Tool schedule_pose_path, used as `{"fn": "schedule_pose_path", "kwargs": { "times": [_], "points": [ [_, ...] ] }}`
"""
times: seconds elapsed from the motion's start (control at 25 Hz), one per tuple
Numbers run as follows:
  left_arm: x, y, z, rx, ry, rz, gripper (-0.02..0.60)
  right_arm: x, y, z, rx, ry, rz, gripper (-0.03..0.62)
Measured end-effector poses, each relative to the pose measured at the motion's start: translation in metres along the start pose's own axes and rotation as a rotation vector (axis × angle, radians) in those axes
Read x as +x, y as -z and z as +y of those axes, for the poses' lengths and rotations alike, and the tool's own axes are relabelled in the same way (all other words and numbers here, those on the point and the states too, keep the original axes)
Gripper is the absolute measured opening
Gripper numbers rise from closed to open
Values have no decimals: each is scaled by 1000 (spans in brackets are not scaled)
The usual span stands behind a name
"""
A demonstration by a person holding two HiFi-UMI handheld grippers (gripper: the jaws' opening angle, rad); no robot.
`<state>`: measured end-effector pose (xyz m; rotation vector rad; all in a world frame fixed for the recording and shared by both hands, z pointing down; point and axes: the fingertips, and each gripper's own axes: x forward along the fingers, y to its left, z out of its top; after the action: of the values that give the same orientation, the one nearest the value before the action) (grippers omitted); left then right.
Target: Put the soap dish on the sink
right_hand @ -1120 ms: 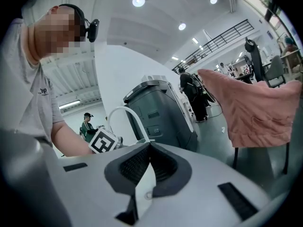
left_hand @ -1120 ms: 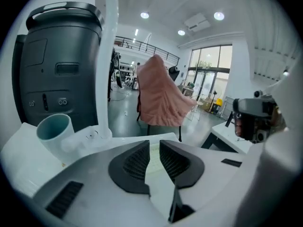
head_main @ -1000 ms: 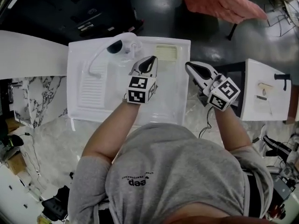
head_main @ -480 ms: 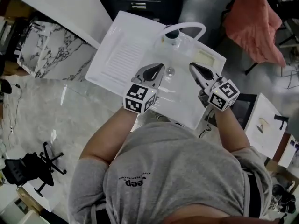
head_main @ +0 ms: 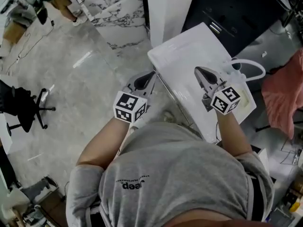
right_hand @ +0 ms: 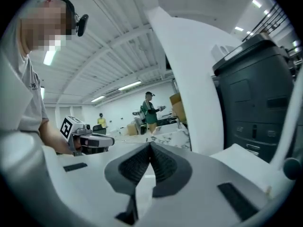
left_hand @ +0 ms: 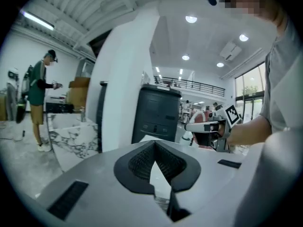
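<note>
Grey-shirted and seen from overhead, a person (head_main: 180, 174) holds a two-jaw tool in each hand at the near edge of a white sink (head_main: 189, 51). The left tool (head_main: 146, 79) is clenched, its ribbed pads meeting at the tips with nothing between them. It hangs just off the sink's left edge, above the pale polished floor (head_main: 71, 70). The right tool (head_main: 203, 75) is likewise clenched and empty, and it sits over the sink itself, with its marker cube toward the person.

The soap dish (head_main: 244, 103), a pale cream piece, lies on the sink's right-hand end. It is near the curved white tap (head_main: 251, 65) and just beyond the right tool's cube, which partly hides it. Neither tool touches it.

A black cabinet (head_main: 236, 8) stands behind the sink, and a white marble slab (head_main: 118, 4) with grey veins leans farther left. A black office chair (head_main: 28, 110) stands well apart on the floor, and a red cloth (head_main: 284, 98) lies at the right edge. In the left gripper view, a bystander in a green top (left_hand: 40, 103) stands across the hall.
</note>
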<state>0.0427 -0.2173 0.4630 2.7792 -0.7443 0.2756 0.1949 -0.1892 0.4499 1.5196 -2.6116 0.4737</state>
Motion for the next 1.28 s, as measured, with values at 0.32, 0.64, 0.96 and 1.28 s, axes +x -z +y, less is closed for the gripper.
{"fn": "schedule_pose_path", "kwargs": {
  "times": [0.32,0.64,0.96,1.28],
  "points": [
    [-195,10,114,-105,-391,-111,13,152,-19,133,-101,-331,44,51],
    [-353,31,142,-186,-610,-201,14,219,-23,255,-172,-512,63,51],
    [-409,23,139,-218,-612,-273,14,227,-22,310,-210,-572,85,51],
    [-401,14,138,-220,-570,-312,13,214,-27,303,-208,-552,83,51]
  ]
}}
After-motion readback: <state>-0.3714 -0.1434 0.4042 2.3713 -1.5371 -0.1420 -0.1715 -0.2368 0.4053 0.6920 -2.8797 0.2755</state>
